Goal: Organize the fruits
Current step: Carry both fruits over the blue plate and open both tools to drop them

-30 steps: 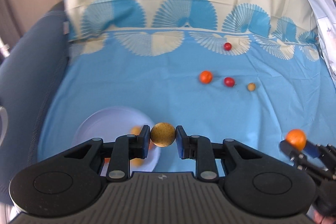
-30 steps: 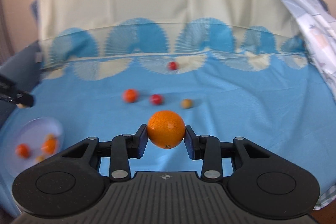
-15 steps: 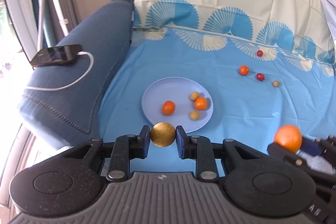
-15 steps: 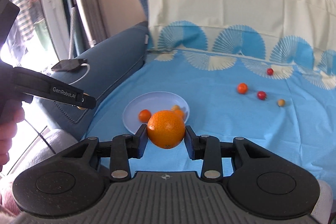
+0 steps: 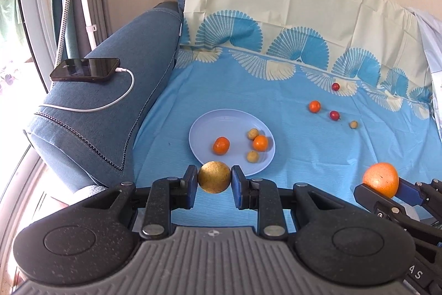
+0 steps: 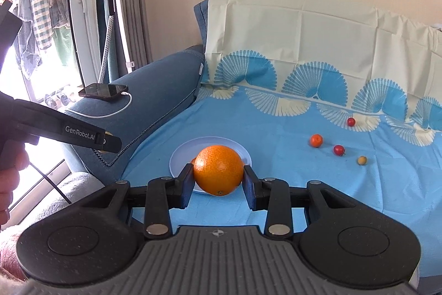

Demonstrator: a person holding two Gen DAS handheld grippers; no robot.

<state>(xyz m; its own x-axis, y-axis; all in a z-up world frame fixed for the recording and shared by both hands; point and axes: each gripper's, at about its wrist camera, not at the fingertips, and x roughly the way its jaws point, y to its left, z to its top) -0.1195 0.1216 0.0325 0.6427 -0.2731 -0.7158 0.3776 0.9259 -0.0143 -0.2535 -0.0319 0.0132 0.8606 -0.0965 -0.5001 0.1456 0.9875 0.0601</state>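
Observation:
My left gripper (image 5: pixel 214 181) is shut on a round golden-brown fruit (image 5: pixel 214 176) and holds it above the near rim of a pale blue plate (image 5: pixel 204 129). The plate holds two small oranges (image 5: pixel 221 145) and two small yellow fruits (image 5: pixel 252 133). My right gripper (image 6: pixel 218 174) is shut on a big orange (image 6: pixel 218 169), held in front of the plate (image 6: pixel 179 156); it also shows in the left wrist view (image 5: pixel 381 179). On the blue sheet to the right lie a small orange (image 5: pixel 314 106), two red fruits (image 5: pixel 334 115) and a small yellow fruit (image 5: pixel 353 124).
A blue sofa arm (image 5: pixel 110 90) at the left bears a phone (image 5: pixel 85 69) on a white cable. A cream pillow (image 5: pixel 276 7) stands at the back. A garment steamer (image 6: pixel 110 18) and window are at the far left.
Both grippers have pulled back and swung left with their fruits, so the plate and the sofa arm have come into full view. Both grips are unchanged.

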